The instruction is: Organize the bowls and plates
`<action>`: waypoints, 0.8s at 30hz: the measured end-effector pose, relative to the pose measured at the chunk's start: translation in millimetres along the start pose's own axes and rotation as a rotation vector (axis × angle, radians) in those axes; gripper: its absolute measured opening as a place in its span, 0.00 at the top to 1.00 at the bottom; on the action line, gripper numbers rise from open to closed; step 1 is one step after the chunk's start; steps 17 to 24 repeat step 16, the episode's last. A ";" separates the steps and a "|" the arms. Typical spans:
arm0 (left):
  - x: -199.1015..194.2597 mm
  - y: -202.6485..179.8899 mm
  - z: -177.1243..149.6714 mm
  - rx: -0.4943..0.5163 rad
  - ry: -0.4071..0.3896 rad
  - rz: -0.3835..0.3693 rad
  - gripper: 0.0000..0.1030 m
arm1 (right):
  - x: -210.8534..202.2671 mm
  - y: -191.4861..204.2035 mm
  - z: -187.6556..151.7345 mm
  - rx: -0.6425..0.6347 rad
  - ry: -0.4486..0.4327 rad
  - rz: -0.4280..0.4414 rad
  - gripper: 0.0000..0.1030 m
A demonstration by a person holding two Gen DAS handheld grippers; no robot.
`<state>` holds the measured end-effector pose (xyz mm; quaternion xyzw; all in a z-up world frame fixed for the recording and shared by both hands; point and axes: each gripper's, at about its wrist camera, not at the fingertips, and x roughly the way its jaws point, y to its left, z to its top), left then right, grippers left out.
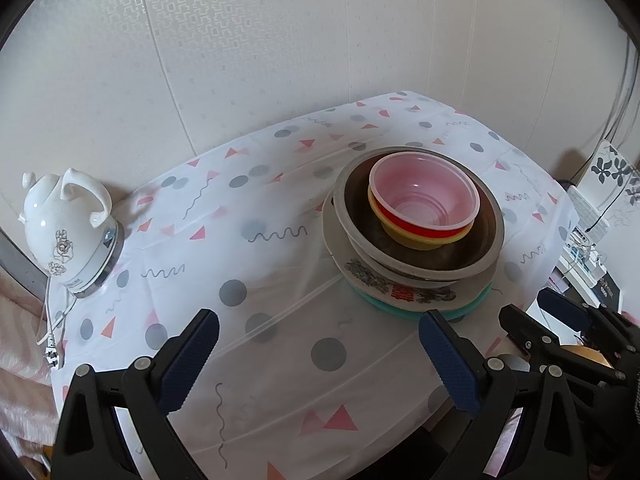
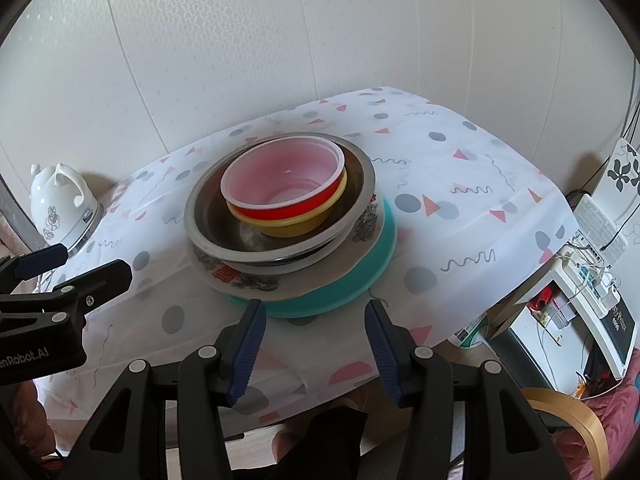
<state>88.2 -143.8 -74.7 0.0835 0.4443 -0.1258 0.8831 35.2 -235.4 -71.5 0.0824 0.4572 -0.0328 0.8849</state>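
- I see one stack on the table, which is covered with a white cloth printed with grey dots and pink triangles.
- At the bottom lies a teal plate; on it sits a white plate with a printed pattern.
- A wide metal bowl rests on that plate, and nested inside it are a yellow bowl, a red bowl and, on top, a clear plastic bowl.
- My left gripper hovers over the near part of the cloth, its jaws spread wide with nothing between them; its right finger tip sits just in front of the teal plate's near edge, and I cannot tell whether they touch.
- My right gripper points at the stack from the near side, jaws apart and empty, tips just short of the teal plate.
- A white ceramic kettle stands at the far left of the table, well apart from the stack.
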 end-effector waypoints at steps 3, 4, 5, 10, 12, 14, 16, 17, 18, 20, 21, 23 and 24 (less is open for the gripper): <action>0.9 0.2 0.0 -0.001 0.003 -0.001 0.02 | 0.7 0.3 0.0 -0.001 0.002 0.000 0.49; 1.4 0.3 0.1 -0.002 0.006 -0.002 0.02 | 0.6 0.5 -0.1 -0.001 0.002 -0.001 0.49; 2.3 0.4 0.3 -0.003 0.010 -0.004 0.02 | 0.9 0.6 -0.2 0.000 0.004 -0.002 0.49; 3.3 0.8 -0.1 -0.010 0.013 -0.023 0.02 | 2.1 -0.2 0.6 0.000 0.006 -0.003 0.49; 4.1 0.8 -0.3 -0.011 0.012 -0.025 0.02 | 3.1 -0.7 0.8 -0.001 0.009 -0.002 0.49; 4.2 1.2 -0.5 -0.009 0.015 -0.027 0.02 | 3.9 -0.8 1.0 0.000 0.011 -0.003 0.49; 5.4 1.4 0.2 -0.007 0.020 -0.031 0.02 | 4.1 -1.0 1.3 -0.001 0.010 -0.004 0.49; 5.4 1.4 0.2 -0.007 0.020 -0.031 0.02 | 4.1 -1.0 1.3 -0.001 0.010 -0.004 0.49; 5.4 1.4 0.2 -0.007 0.020 -0.031 0.02 | 4.1 -1.0 1.3 -0.001 0.010 -0.004 0.49; 5.4 1.4 0.2 -0.007 0.020 -0.031 0.02 | 4.1 -1.0 1.3 -0.001 0.010 -0.004 0.49; 5.4 1.4 0.2 -0.007 0.020 -0.031 0.02 | 4.1 -1.0 1.3 -0.001 0.010 -0.004 0.49; 5.4 1.4 0.2 -0.007 0.020 -0.031 0.02 | 4.1 -1.0 1.3 -0.001 0.010 -0.004 0.49; 5.4 1.4 0.2 -0.007 0.020 -0.031 0.02 | 4.1 -1.0 1.3 -0.001 0.010 -0.004 0.49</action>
